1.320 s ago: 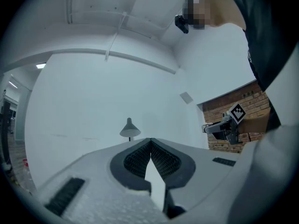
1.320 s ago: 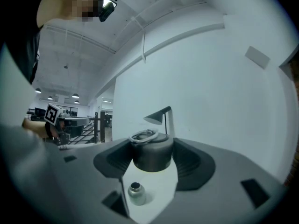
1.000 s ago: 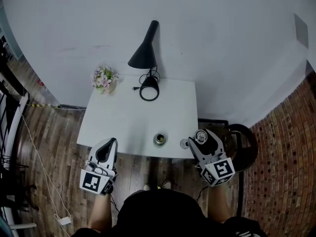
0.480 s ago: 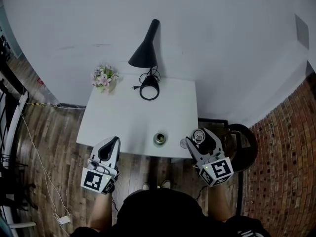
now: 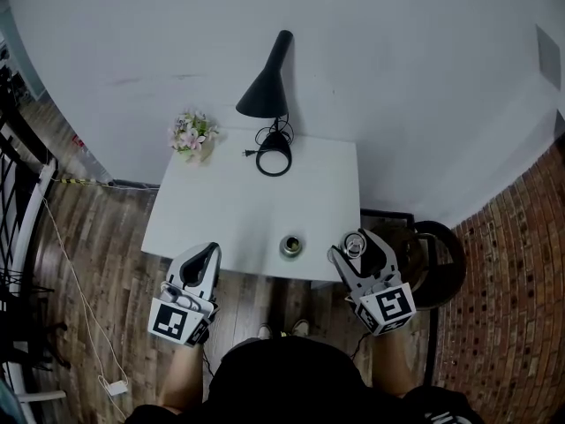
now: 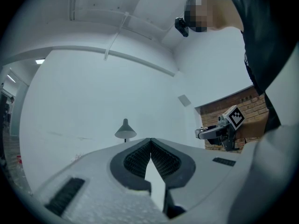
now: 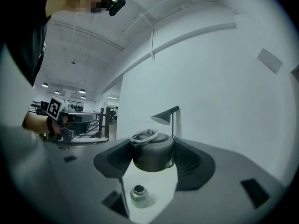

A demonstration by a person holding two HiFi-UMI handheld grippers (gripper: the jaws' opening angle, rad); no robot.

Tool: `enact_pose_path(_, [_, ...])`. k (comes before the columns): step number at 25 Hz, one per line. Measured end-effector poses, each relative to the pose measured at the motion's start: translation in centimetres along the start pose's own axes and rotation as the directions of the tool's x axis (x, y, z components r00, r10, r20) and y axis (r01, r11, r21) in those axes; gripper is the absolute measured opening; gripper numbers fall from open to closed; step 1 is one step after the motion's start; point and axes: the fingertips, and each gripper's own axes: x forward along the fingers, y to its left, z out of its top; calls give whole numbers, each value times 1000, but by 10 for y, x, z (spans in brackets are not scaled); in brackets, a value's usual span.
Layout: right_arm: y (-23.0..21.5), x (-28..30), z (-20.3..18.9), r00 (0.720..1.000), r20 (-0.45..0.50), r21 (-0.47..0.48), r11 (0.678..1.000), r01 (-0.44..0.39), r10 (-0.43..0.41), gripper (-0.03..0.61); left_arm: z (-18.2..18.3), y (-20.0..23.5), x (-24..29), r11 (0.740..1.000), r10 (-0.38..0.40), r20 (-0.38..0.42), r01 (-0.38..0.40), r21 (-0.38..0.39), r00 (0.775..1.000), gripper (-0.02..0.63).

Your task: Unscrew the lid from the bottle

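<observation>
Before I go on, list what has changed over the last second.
Little. The right claw, shut on the lid, edged slightly left toward the bottle; the left claw, shut and empty, crept toward the table. Nothing taken or released. Bottle, lamp and flowers stayed put.

black desk lamp (image 5: pixel 263 95), small flower pot (image 5: pixel 192 134), white table (image 5: pixel 238 210)

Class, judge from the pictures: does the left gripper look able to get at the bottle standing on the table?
Probably yes. Only bare table lies between the left gripper and the bottle, but its jaws are shut and would have to open first.
</observation>
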Motion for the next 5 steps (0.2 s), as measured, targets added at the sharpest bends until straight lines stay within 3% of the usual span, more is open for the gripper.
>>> enact_pose_path(5, [2, 2, 2, 1000, 7, -17, 1000, -11, 11, 265, 1, 0, -1, 1000, 7, 8, -7, 1, 1000, 23])
